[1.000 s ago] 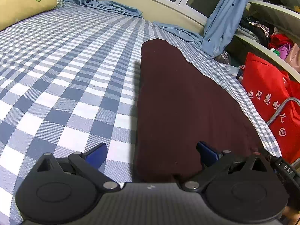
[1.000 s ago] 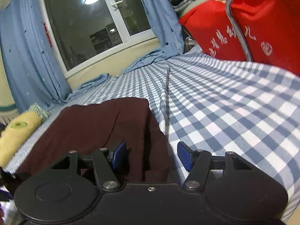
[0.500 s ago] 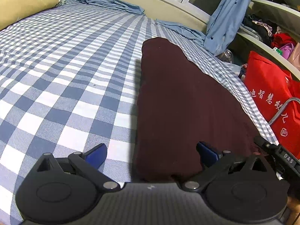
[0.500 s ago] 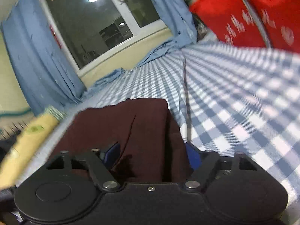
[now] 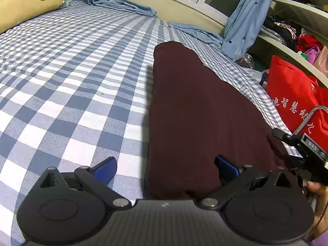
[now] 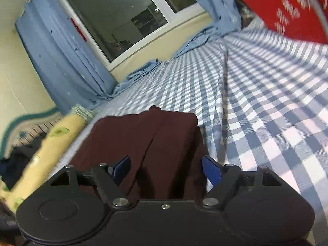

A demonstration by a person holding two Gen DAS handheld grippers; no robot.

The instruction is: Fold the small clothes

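A dark maroon garment (image 5: 194, 106) lies folded lengthwise on the blue-and-white checked bed sheet (image 5: 71, 86). My left gripper (image 5: 165, 169) is open, its jaws straddling the garment's near left corner. The right gripper's body (image 5: 307, 149) shows at the garment's near right corner in the left wrist view. In the right wrist view the maroon garment (image 6: 147, 135) runs between the jaws of my right gripper (image 6: 167, 170), which stand wide apart with the cloth bunched between them; the view is tilted and blurred.
A yellow avocado-print pillow (image 5: 24, 2) lies at the far left of the bed. Blue curtains (image 5: 246, 16) hang at the window. A red bag (image 5: 293, 94) and piled clothes (image 5: 287, 30) stand beside the bed's right edge.
My right gripper has pushed forward over the garment's corner, so the cloth now sits between its jaws, and it has tilted. My left gripper has barely moved.
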